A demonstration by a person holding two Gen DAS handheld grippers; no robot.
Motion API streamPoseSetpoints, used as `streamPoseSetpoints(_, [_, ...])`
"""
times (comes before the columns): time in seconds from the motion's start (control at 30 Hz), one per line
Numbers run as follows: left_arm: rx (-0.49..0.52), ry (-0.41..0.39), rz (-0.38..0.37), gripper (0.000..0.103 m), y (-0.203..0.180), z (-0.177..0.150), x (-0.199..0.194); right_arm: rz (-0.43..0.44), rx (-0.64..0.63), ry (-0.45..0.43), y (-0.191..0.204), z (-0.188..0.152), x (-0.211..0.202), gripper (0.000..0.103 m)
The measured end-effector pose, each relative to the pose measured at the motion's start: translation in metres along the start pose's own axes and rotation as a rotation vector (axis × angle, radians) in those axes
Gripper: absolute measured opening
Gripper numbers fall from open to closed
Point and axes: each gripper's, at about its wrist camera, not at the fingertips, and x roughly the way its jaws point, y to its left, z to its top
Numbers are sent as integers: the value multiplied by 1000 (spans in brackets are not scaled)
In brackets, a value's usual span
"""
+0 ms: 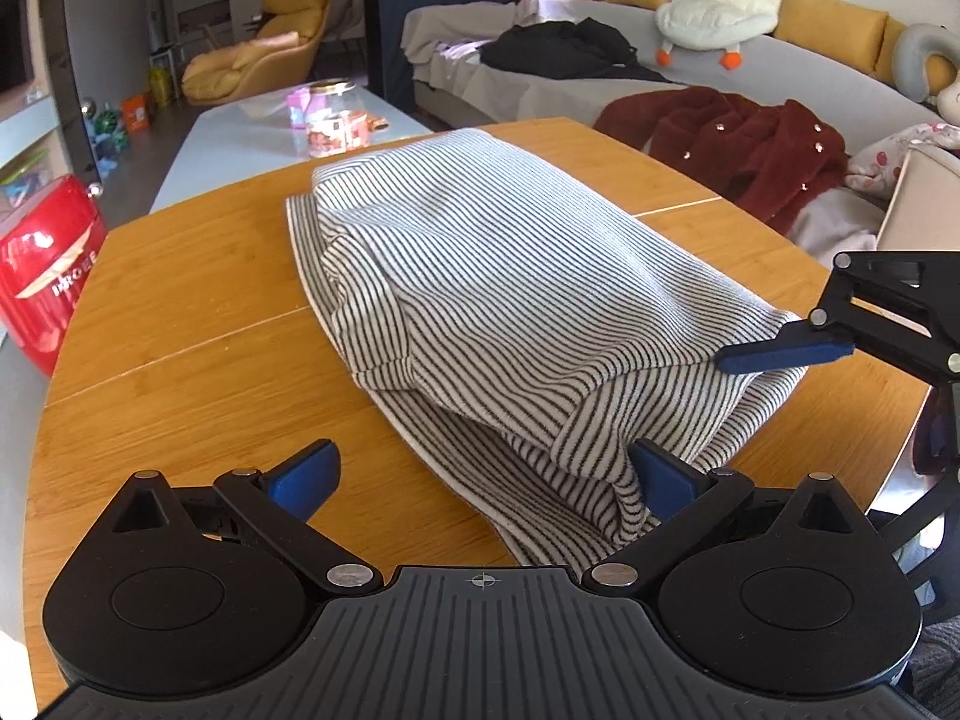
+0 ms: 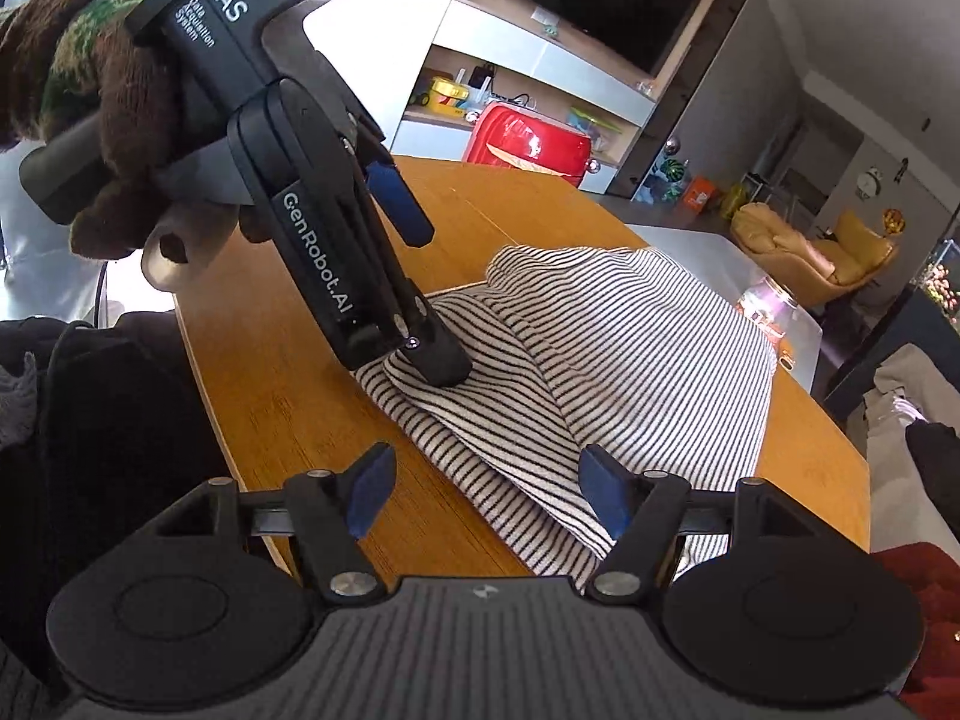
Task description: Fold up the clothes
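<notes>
A black-and-white striped garment [image 1: 510, 300] lies folded in a thick bundle on the round wooden table [image 1: 180, 312]; it also shows in the right wrist view [image 2: 630, 348]. My left gripper [image 1: 486, 480] is open, its jaws wide apart at the bundle's near corner, with its right finger touching the cloth. In the right wrist view the left gripper [image 2: 420, 300] comes down from the upper left, one finger pressing on the fabric. My right gripper [image 2: 486, 492] is open over the garment's near edge. In the left wrist view one blue finger of the right gripper [image 1: 780, 354] rests against the bundle's right side.
A red case [image 1: 42, 276] stands beside the table at the left. A dark red coat [image 1: 738, 144] and black clothing [image 1: 558, 48] lie on the grey sofa behind. A low white table [image 1: 252, 132] holds a glass jar. A gloved hand [image 2: 120, 138] holds the left gripper.
</notes>
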Motion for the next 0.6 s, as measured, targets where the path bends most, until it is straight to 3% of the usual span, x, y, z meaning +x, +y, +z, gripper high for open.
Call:
streamPoseSetpoints(0.07, [3, -5, 3, 103, 0, 0, -3, -5, -4, -4, -1, 0, 3, 64])
streamPoseSetpoints(0.1, [9, -11, 5, 103, 0, 1, -7, -7, 11, 2, -3, 0, 5, 51])
streamPoseSetpoints(0.13, [19, -20, 6, 103, 0, 1, -12, 1, 45, 5, -8, 1, 6, 47])
streamPoseSetpoints(0.3, [93, -69, -28, 103, 4, -4, -42, 111, 354, 7, -53, 2, 9, 43])
streamPoseSetpoints(0.43, [160, -30, -21, 103, 3, -15, -37, 193, 539, 15, -79, -4, 12, 43])
streamPoseSetpoints(0.53, [195, 14, 29, 103, -2, -18, -20, 171, 492, 16, -75, -3, 9, 42])
streamPoseSetpoints(0.6, [218, 23, 65, 103, -5, -17, -7, 105, 362, 16, -59, -1, 4, 44])
